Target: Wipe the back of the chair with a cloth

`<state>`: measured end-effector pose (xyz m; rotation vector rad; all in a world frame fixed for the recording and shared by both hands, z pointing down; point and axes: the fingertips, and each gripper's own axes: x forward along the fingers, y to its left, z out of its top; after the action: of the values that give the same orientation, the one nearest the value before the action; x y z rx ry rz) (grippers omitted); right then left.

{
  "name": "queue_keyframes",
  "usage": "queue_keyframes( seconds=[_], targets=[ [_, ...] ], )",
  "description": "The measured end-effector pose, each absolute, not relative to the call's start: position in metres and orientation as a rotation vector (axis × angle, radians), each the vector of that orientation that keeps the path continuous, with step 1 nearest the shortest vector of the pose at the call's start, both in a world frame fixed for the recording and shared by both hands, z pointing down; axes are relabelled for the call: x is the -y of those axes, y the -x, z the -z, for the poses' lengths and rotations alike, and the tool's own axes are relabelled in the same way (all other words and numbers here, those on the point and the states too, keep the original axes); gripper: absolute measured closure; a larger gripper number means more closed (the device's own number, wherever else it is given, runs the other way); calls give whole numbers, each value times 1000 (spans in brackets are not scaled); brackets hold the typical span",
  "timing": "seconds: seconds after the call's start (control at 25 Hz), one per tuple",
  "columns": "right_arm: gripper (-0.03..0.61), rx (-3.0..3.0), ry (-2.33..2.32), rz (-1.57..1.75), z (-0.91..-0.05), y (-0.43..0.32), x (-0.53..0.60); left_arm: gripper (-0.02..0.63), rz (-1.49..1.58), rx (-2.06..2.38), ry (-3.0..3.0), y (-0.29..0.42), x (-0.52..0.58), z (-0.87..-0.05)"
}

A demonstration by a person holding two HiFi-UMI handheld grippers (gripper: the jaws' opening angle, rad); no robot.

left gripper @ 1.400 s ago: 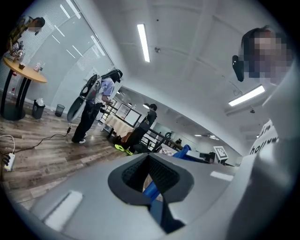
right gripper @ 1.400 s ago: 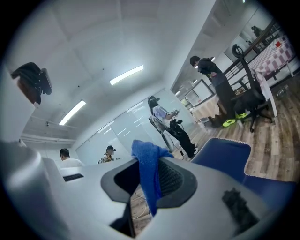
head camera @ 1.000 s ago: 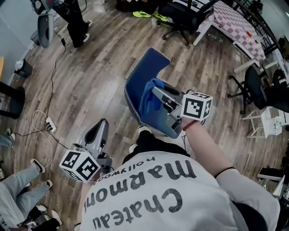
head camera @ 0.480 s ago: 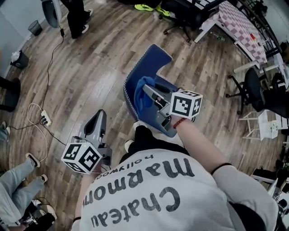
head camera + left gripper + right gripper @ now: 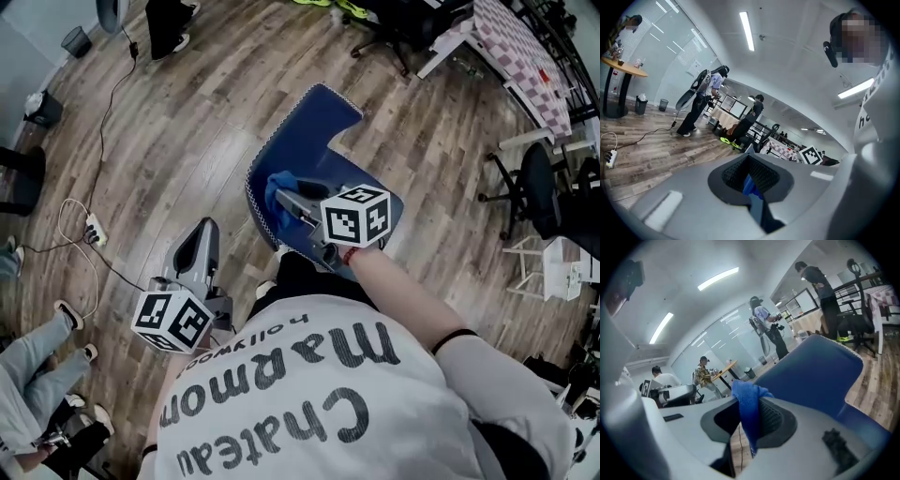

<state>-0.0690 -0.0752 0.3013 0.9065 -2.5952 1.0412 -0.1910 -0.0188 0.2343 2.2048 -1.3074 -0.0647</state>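
Note:
The blue chair (image 5: pixel 314 131) stands on the wood floor just in front of me, its back (image 5: pixel 815 371) rising on the left of its seat. My right gripper (image 5: pixel 286 199) is shut on a bunched blue cloth (image 5: pixel 277 186) and holds it against the near side of the chair back, low down. In the right gripper view the cloth (image 5: pixel 747 397) sticks up between the dark pads of the right gripper (image 5: pixel 747 413). My left gripper (image 5: pixel 204 234) hangs at my left side away from the chair, jaws together and holding nothing. The left gripper (image 5: pixel 752 180) points toward the room.
A white power strip (image 5: pixel 91 230) and its cable lie on the floor at left. A person's legs (image 5: pixel 37 375) are at lower left, another person (image 5: pixel 169 19) stands at the top. A black office chair (image 5: pixel 534 183) and a checkered table (image 5: pixel 525 47) are at right.
My right gripper has slid the cloth leftward and lower along the chair back. The left gripper has stayed at my side.

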Motion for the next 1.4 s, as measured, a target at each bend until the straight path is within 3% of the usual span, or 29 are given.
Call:
queue_keyframes(
  seconds=[0.6,0.88,1.4],
  targets=[
    [488,2719,-333,-1005,-330,97,103,606,-30,1423,-2020,179,57,-263],
    [488,2671,-145,-827,-329,88,111,606,-34,1425,-1966,174,66,-279],
    [488,2646,-421,-675,-341,28,177,606,-78,1397,-1989,169,78,-288]
  ],
)
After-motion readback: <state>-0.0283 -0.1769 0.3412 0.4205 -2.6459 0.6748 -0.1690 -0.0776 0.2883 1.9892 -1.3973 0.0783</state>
